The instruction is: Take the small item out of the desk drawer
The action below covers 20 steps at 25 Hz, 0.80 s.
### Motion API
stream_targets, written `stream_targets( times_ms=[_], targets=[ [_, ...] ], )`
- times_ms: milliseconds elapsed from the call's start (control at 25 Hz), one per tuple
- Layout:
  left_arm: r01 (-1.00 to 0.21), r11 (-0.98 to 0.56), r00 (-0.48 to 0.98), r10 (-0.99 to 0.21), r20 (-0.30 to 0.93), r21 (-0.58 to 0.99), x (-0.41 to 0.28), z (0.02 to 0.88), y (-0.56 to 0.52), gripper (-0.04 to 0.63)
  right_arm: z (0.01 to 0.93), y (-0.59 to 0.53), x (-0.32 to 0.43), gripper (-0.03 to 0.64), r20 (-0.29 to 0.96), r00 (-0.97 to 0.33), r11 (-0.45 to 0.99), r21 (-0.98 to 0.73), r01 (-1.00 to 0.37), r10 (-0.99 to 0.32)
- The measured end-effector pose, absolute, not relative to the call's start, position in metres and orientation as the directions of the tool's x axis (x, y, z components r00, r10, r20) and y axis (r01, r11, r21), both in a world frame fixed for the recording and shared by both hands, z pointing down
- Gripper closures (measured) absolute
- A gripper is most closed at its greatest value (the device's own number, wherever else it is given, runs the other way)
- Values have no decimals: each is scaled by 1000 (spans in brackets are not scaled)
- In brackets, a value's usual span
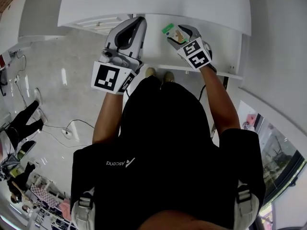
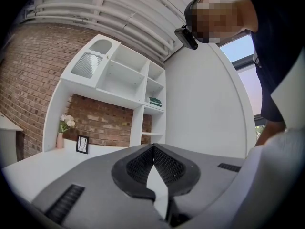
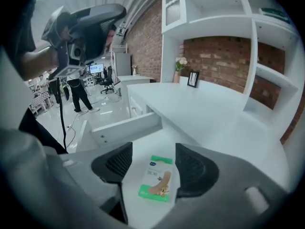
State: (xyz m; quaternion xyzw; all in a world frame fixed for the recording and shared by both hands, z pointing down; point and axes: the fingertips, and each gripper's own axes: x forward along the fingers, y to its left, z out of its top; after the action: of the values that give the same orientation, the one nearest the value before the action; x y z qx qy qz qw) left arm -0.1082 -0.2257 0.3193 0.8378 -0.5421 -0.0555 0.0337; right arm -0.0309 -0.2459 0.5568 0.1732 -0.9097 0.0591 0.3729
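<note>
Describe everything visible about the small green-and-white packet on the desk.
The packet is small, flat and rectangular: white, green bands at both ends, a skin-toned picture, paper or card by its look. It lies flat on the white desk top between the open jaws of the right gripper, neither pad pressing it.

**Both arms out front, one gripper shut, one spread**

The person stretches the left forearm (image 1: 106,116) and the right forearm (image 1: 219,97) ahead of the torso, both bare. The left gripper (image 2: 153,149) points about level, jaws meeting at the tips (a slit gapes lower down). The right gripper (image 3: 151,168) tilts downward, its jaws standing well apart.
</note>
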Motion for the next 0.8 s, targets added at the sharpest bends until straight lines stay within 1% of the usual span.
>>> stream_targets(
  times_ms=[160, 440, 800],
  targets=[
    [-906, -405, 400, -914, -67, 122, -117, 319, -231, 597, 589, -249, -31, 317, 753, -615, 928, -15, -371, -234],
    [-901, -414, 414, -910, -35, 126, -122, 332, -234, 597, 638, -259, -26, 273, 820, -538, 916, -40, -398, -198],
    [-906, -403, 408, -913, 10, 130, -135, 343, -232, 597, 683, -264, -24, 261, 870, -465, 898, -65, -435, -162]
  ],
)
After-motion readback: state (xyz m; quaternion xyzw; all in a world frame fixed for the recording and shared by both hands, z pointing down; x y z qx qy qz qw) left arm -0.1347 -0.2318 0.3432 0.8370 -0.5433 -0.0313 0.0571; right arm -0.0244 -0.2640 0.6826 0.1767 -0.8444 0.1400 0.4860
